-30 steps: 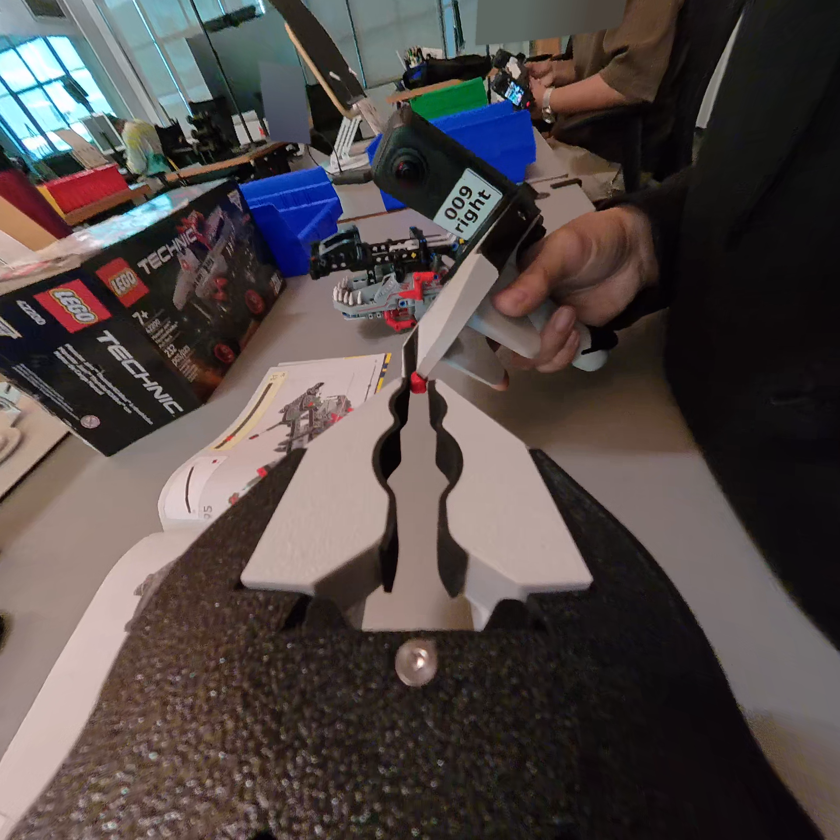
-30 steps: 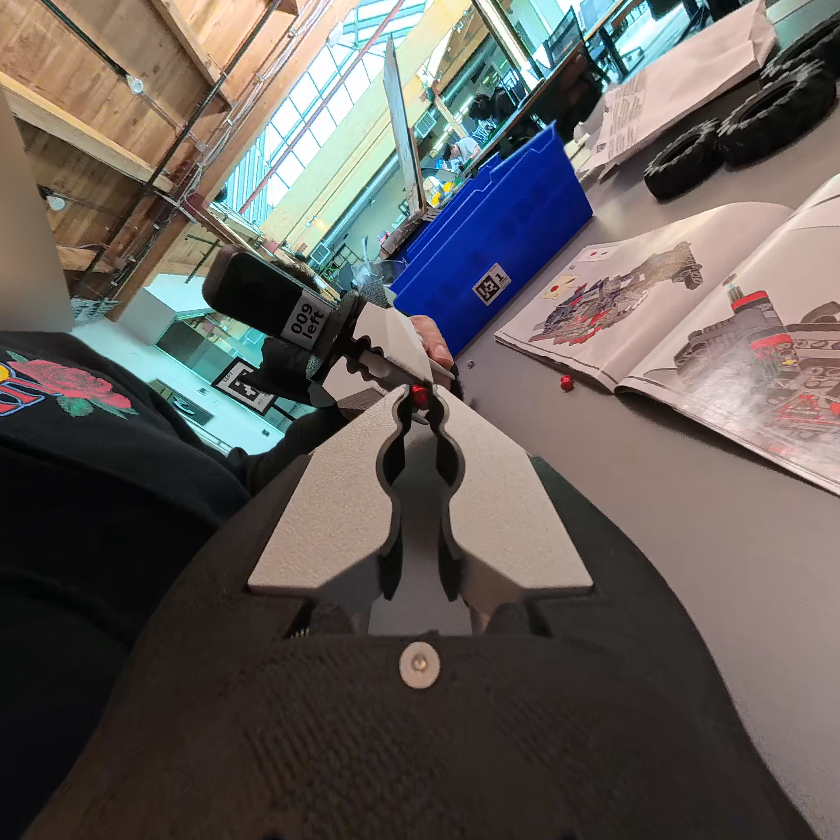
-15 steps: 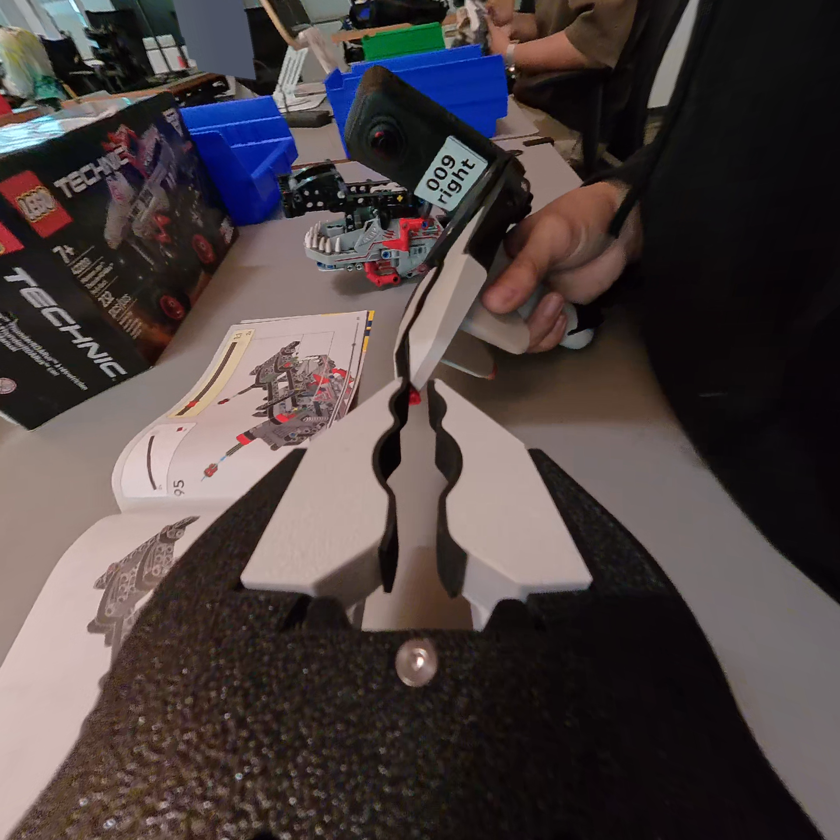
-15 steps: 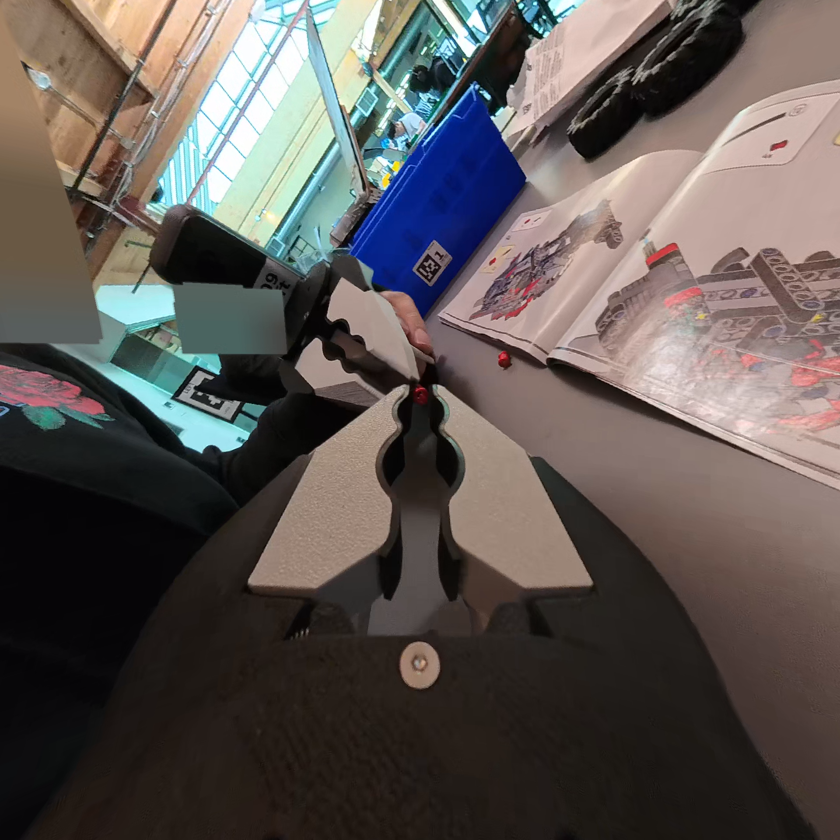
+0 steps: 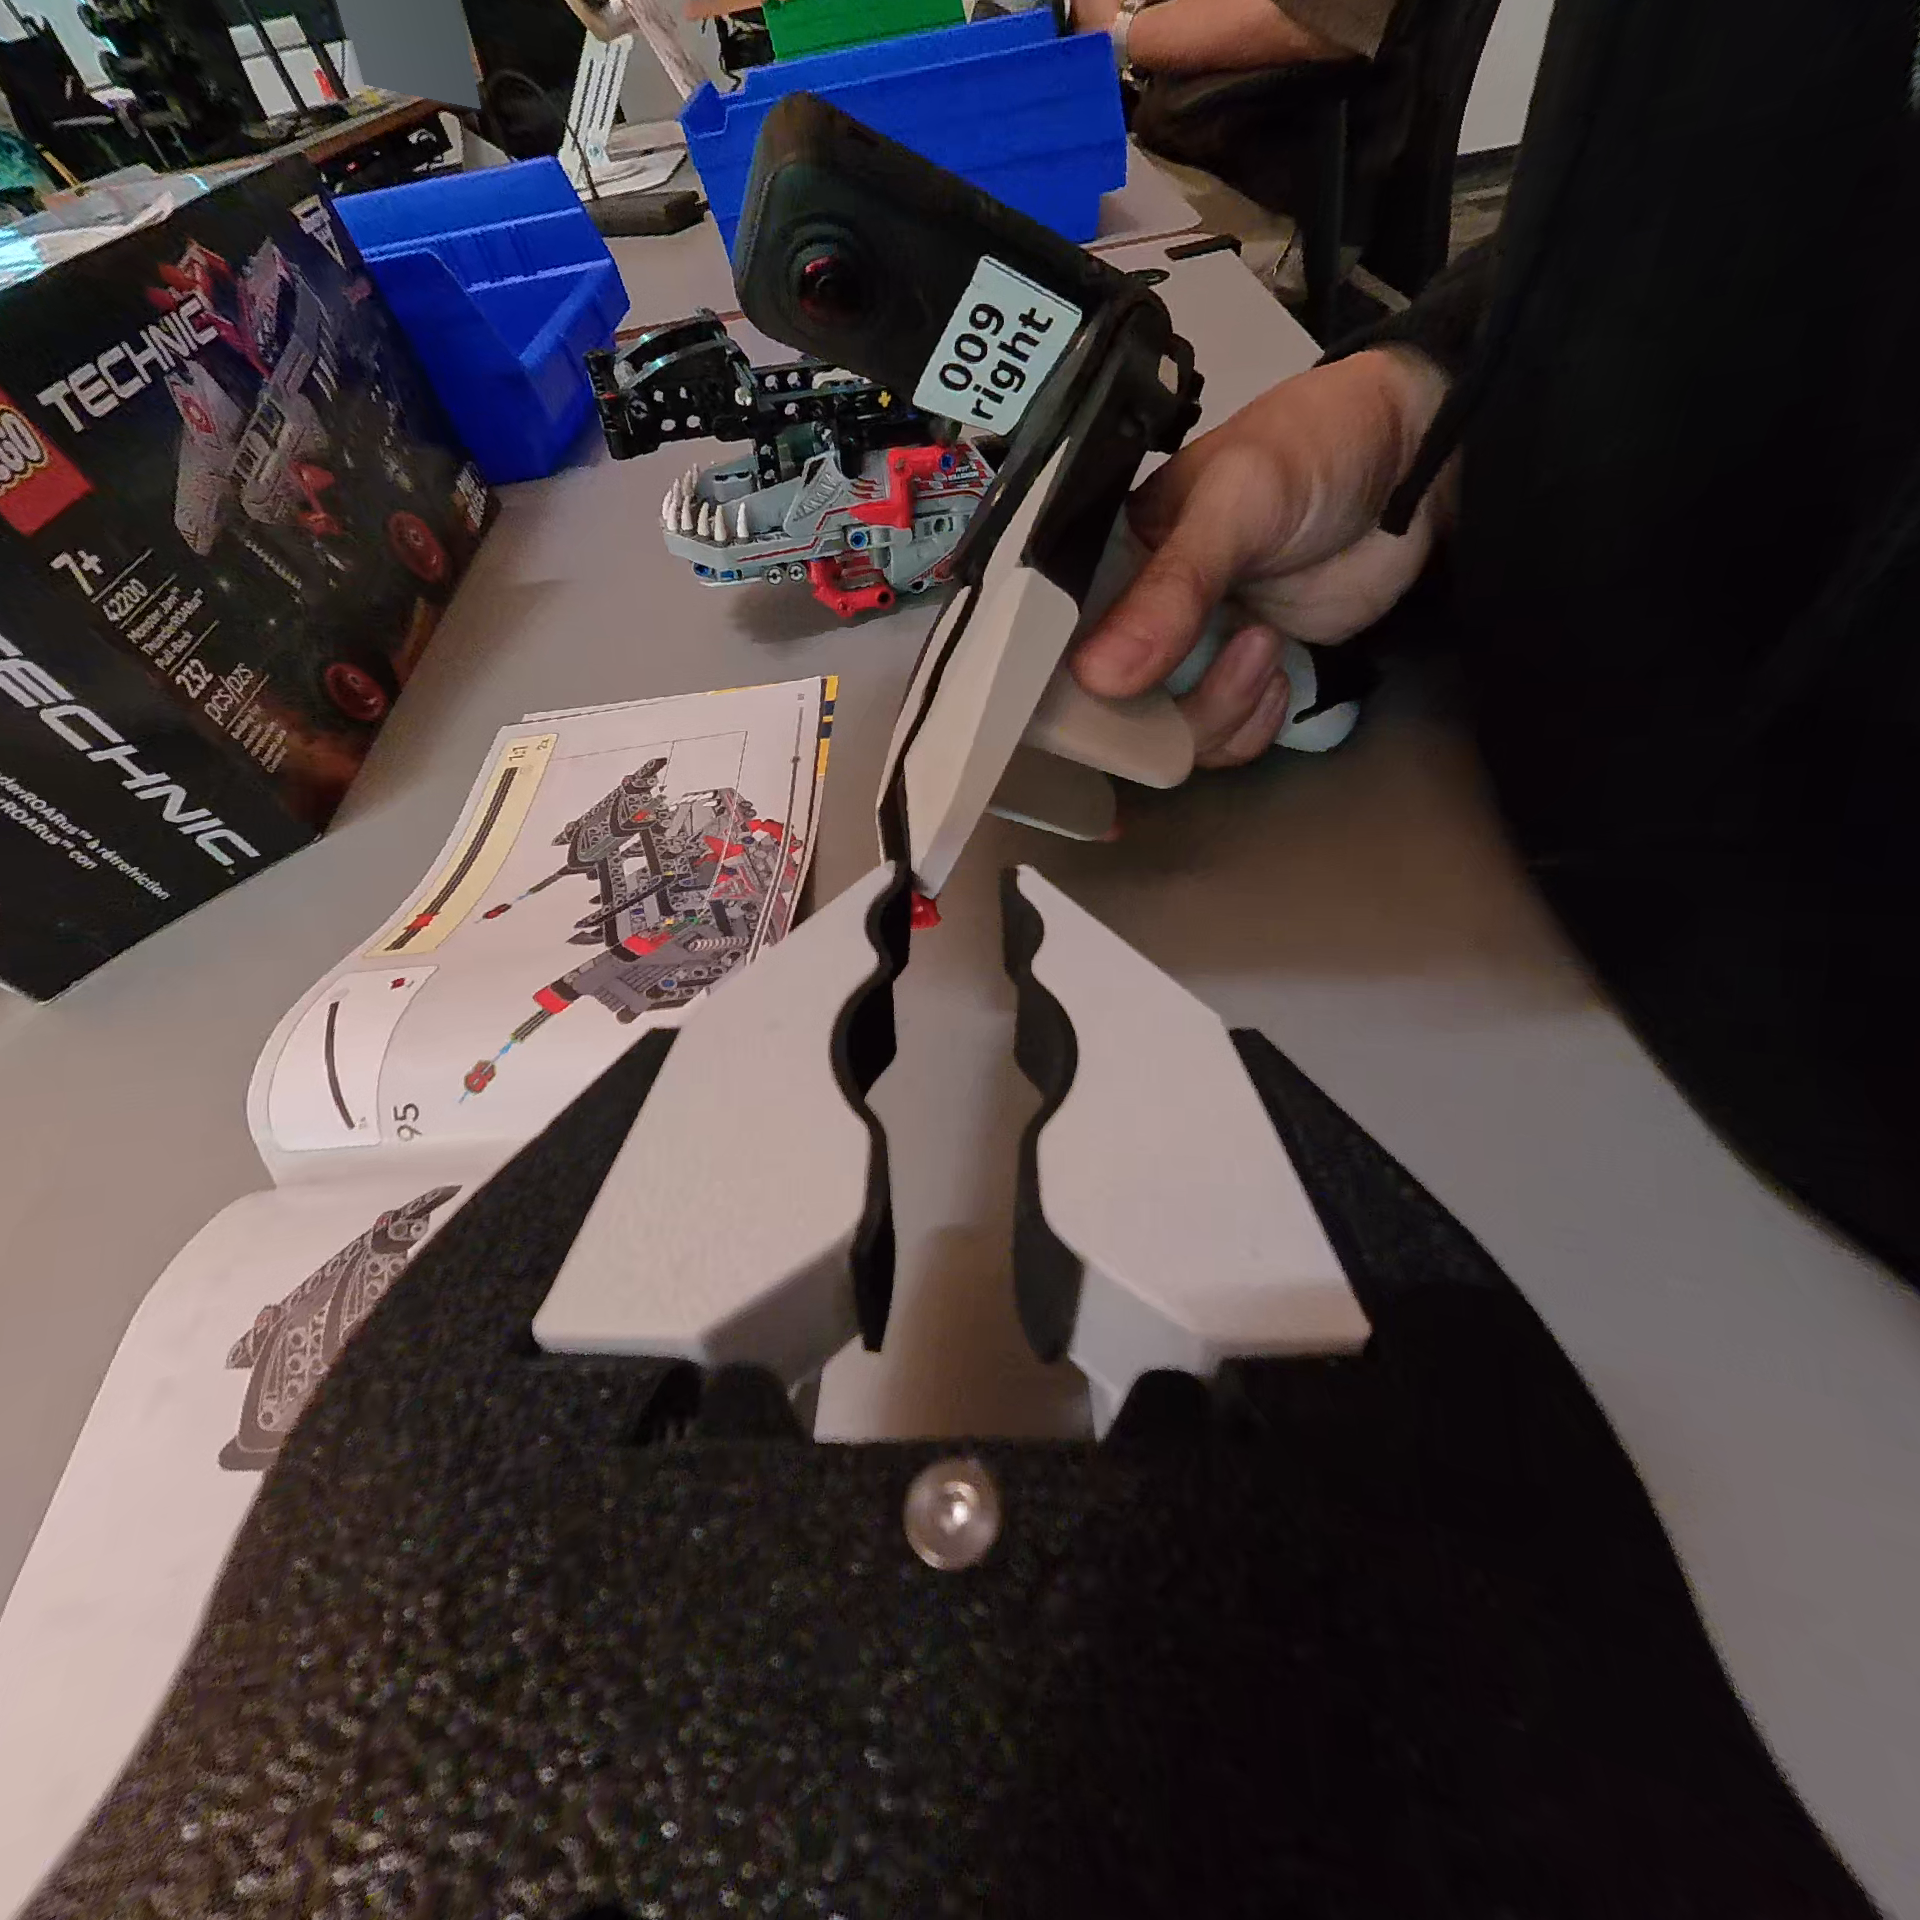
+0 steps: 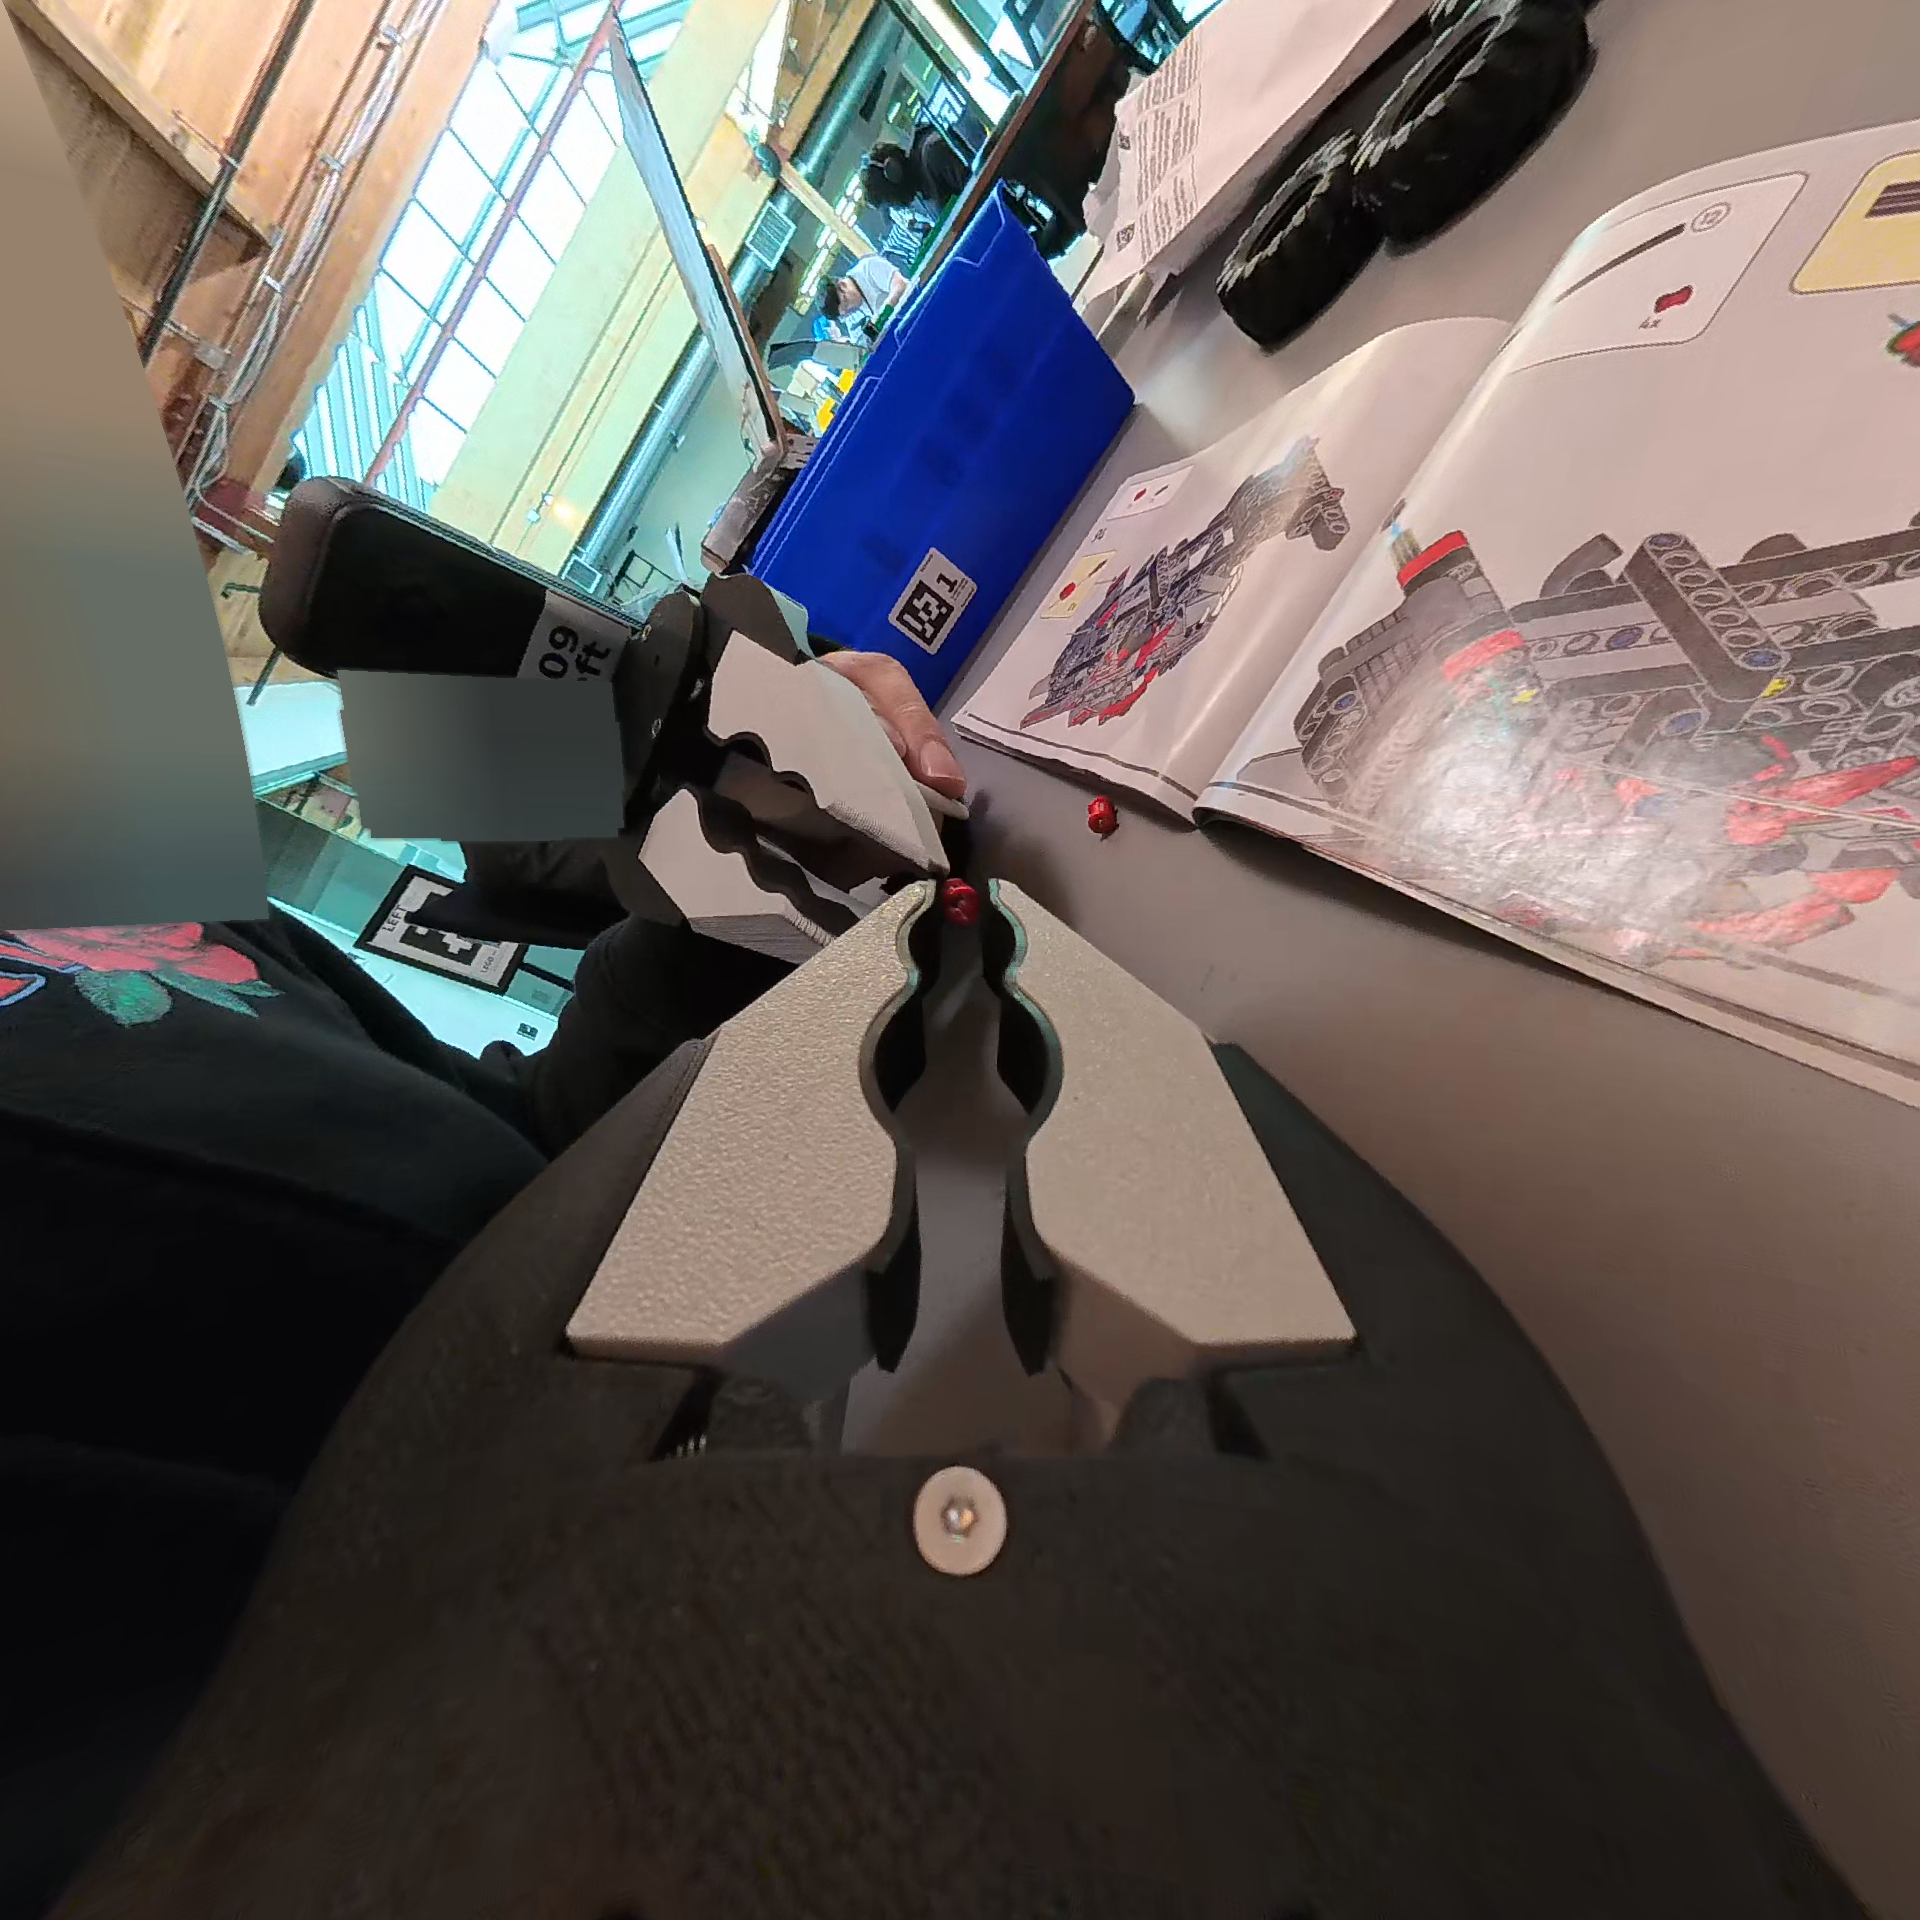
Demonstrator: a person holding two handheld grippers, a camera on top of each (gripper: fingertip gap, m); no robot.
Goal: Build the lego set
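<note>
A tiny red Lego piece [image 6: 958, 902] sits pinched between the tips of my right gripper [image 6: 958, 894], which is shut on it above the grey table. In the left wrist view the same piece [image 5: 921, 912] shows at the right gripper's tip [image 5: 914, 883]. My left gripper [image 5: 954, 883] is open, its jaws a small gap apart on either side of the piece without touching it. Its fingers [image 6: 831, 748] show spread in the right wrist view. The part-built grey, black and red model [image 5: 831, 520] stands farther back on the table.
An open instruction booklet [image 5: 623, 883] [image 6: 1558, 675] lies on the table. A second loose red piece [image 6: 1099, 816] lies by its edge. The set's box [image 5: 187, 520] stands at left, blue bins [image 5: 488, 301] [image 6: 956, 416] behind, and black tyres [image 6: 1351, 208] beyond the booklet.
My left gripper has opened and let go of the red piece. My right gripper still holds it. Both grippers have stayed tip to tip.
</note>
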